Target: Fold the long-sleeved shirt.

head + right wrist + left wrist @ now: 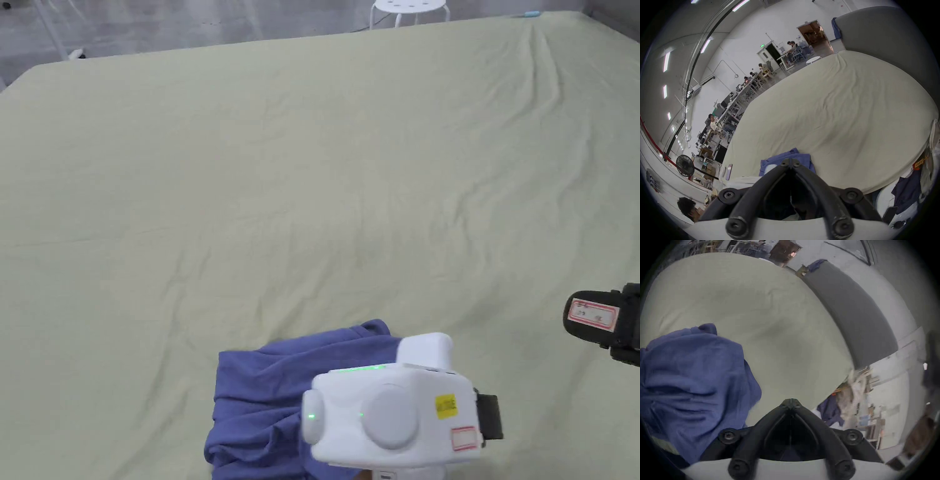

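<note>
Nearest the head camera, the white body of one gripper unit carries a yellow sticker (pixel 445 405) and a red-bordered label (pixel 464 437); neither is legible. Beside it, left, the long-sleeved shirt (pixel 262 400) lies bunched, blue, at the near edge of the pale green sheet (pixel 312 187). Left gripper (pixel 791 400): jaws closed tip to tip, holding nothing, shirt just to its left. Right gripper (pixel 791 161): jaws closed, empty, above the sheet. Another red-bordered label (pixel 592 313) at right is unreadable. A white stool (pixel 409 7) stands beyond the sheet.
</note>
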`<action>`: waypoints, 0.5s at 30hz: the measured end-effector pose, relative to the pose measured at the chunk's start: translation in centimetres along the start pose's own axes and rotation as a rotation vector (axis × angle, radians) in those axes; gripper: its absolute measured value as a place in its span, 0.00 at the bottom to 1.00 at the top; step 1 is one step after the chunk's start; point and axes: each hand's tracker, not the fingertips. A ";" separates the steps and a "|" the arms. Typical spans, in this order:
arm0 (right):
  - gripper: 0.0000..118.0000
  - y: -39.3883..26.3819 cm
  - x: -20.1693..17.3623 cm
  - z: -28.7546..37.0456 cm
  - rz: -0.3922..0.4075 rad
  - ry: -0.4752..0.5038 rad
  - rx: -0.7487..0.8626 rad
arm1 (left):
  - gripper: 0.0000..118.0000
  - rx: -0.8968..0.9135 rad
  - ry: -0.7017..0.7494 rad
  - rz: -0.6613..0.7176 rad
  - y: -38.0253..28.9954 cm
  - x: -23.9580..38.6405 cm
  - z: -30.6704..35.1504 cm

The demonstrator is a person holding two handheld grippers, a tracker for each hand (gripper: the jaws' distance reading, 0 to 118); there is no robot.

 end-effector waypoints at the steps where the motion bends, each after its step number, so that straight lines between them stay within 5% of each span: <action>1: 0.00 0.1 -0.2 -0.1 0.002 0.000 0.004 | 0.00 0.029 -0.032 0.032 0.3 -0.9 1.9; 3: 0.00 0.3 -0.7 -1.2 0.024 0.006 -0.009 | 0.00 0.085 -0.037 0.082 1.3 -3.4 6.2; 11: 0.00 -1.8 -5.9 -13.5 0.140 -0.019 -0.290 | 0.00 0.219 0.418 0.051 2.8 -11.9 21.2; 15: 0.00 -4.2 -6.7 -20.8 0.189 -0.221 -0.461 | 0.00 0.202 0.417 0.069 2.0 -13.7 22.1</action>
